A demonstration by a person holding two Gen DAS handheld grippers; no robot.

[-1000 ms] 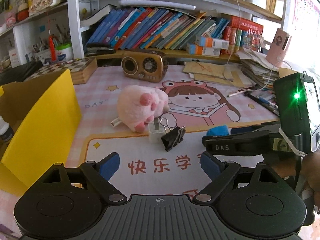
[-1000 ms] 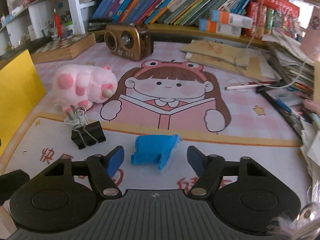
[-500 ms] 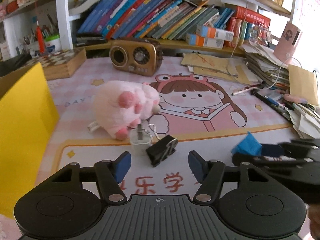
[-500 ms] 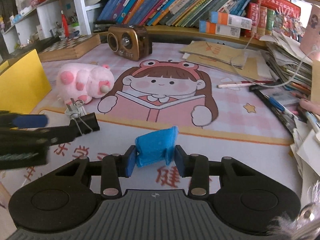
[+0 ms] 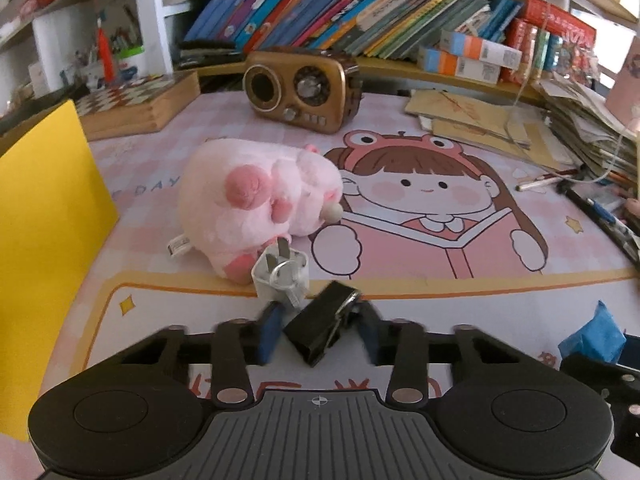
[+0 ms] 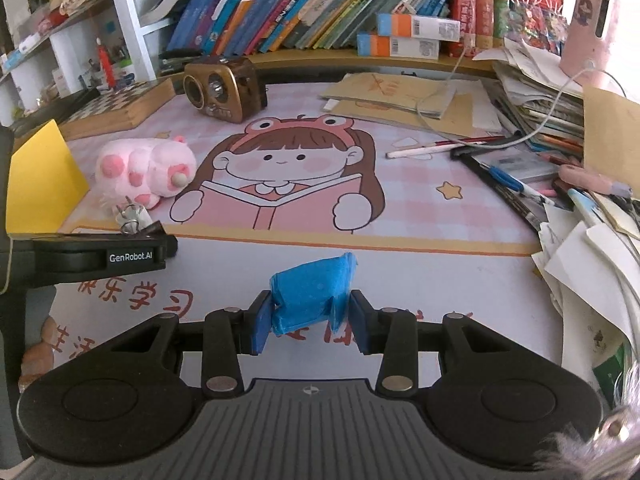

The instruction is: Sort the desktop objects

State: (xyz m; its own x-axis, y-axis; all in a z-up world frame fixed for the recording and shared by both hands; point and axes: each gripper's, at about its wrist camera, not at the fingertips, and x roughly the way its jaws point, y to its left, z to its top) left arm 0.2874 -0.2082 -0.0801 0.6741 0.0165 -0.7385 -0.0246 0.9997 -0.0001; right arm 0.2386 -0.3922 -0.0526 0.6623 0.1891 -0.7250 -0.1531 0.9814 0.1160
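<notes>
Pick-up step of the sorting is underway, both hands grabbing at once. Left tongs point(image 5: 316, 332) are closing in around the black binder clip point(image 5: 320, 330), near the front edge of the surface; jaws have just been narrowing, blue pads blurred, sitting right at the clip's sides, but can't tell if they're pressing yet. White plug point(image 5: 282, 274) is just behind the clip, touching or nearly so, with the pink plush toy point(image 5: 256, 196) right behind that.

Right tongs point(image 6: 308, 322) are nearly closed, pinching the crumpled blue paper point(image 6: 312, 294) between both pads, toward the front middle of the surface.

Next move, judging: left needs to finish the squeeze without catching the plug, then both lifting and carrying across to the yellow box point(image 5: 44, 240) at the left edge, probably the drop spot. Risk: clip twisting out, since it's lying angled between the pads.
</notes>
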